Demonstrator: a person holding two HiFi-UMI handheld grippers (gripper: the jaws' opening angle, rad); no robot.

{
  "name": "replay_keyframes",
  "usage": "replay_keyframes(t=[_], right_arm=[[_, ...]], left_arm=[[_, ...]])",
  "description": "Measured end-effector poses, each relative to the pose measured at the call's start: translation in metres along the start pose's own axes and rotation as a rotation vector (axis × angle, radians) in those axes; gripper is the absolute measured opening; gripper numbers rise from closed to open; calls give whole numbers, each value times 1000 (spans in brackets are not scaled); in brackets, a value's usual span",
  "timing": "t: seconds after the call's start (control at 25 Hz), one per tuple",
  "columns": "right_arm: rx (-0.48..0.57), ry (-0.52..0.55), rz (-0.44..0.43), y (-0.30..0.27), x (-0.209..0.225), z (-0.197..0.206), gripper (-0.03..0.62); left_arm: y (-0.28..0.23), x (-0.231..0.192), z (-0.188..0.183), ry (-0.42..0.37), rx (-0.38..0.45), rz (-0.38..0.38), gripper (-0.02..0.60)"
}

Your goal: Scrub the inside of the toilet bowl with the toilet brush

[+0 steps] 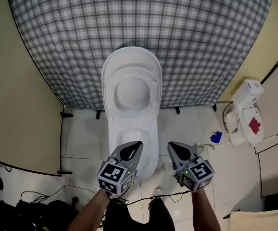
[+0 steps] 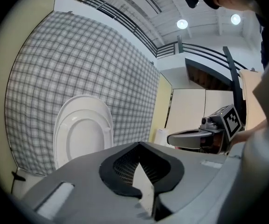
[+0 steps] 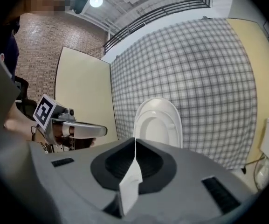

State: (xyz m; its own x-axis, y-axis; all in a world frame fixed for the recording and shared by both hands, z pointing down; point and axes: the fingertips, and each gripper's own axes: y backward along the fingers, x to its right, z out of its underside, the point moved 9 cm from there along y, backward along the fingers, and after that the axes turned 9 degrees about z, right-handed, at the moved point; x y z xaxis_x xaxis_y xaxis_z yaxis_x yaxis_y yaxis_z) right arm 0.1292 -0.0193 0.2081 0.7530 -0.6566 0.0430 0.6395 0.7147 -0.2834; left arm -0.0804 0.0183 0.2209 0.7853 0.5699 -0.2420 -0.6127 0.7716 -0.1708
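A checked wall (image 1: 129,23) backs the white tiled floor (image 1: 83,138), which has yellow panels (image 1: 13,105) on both sides. The toilet bowl (image 1: 129,131) stands at the middle, its long axis running from the wall toward the person, with the lid (image 1: 131,88) raised. Open tiles flank the bowl. The left tool (image 1: 138,144) is over the front rim and the right tool (image 1: 171,146) just beside it. Both are closed and empty.

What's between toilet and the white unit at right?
Head view: a small blue thing on the floor, close by the white unit, well clear of the toilet.
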Motion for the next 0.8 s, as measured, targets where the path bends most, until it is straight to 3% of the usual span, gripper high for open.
replay_keyframes(t=[0.2,0.4,0.44,0.48,0.8], right_arm=[[-71,-36,51,-11,20,68,23],[-158,-77,131,-15,48,140,35],[-177,-91,142,-15,53,155,127],[-195,-98,155,-14,58,168,178],[-378,-73,291,-4,107,292,178]], left_arm=[[-14,-5,62,13,-14,-5,9],[-39,-6,123,32,-75,44,11],[-43,-5,133,38,-87,54,11],[-47,-5,142,43,-95,61,9],[-74,-4,200,66,-117,77,11]])
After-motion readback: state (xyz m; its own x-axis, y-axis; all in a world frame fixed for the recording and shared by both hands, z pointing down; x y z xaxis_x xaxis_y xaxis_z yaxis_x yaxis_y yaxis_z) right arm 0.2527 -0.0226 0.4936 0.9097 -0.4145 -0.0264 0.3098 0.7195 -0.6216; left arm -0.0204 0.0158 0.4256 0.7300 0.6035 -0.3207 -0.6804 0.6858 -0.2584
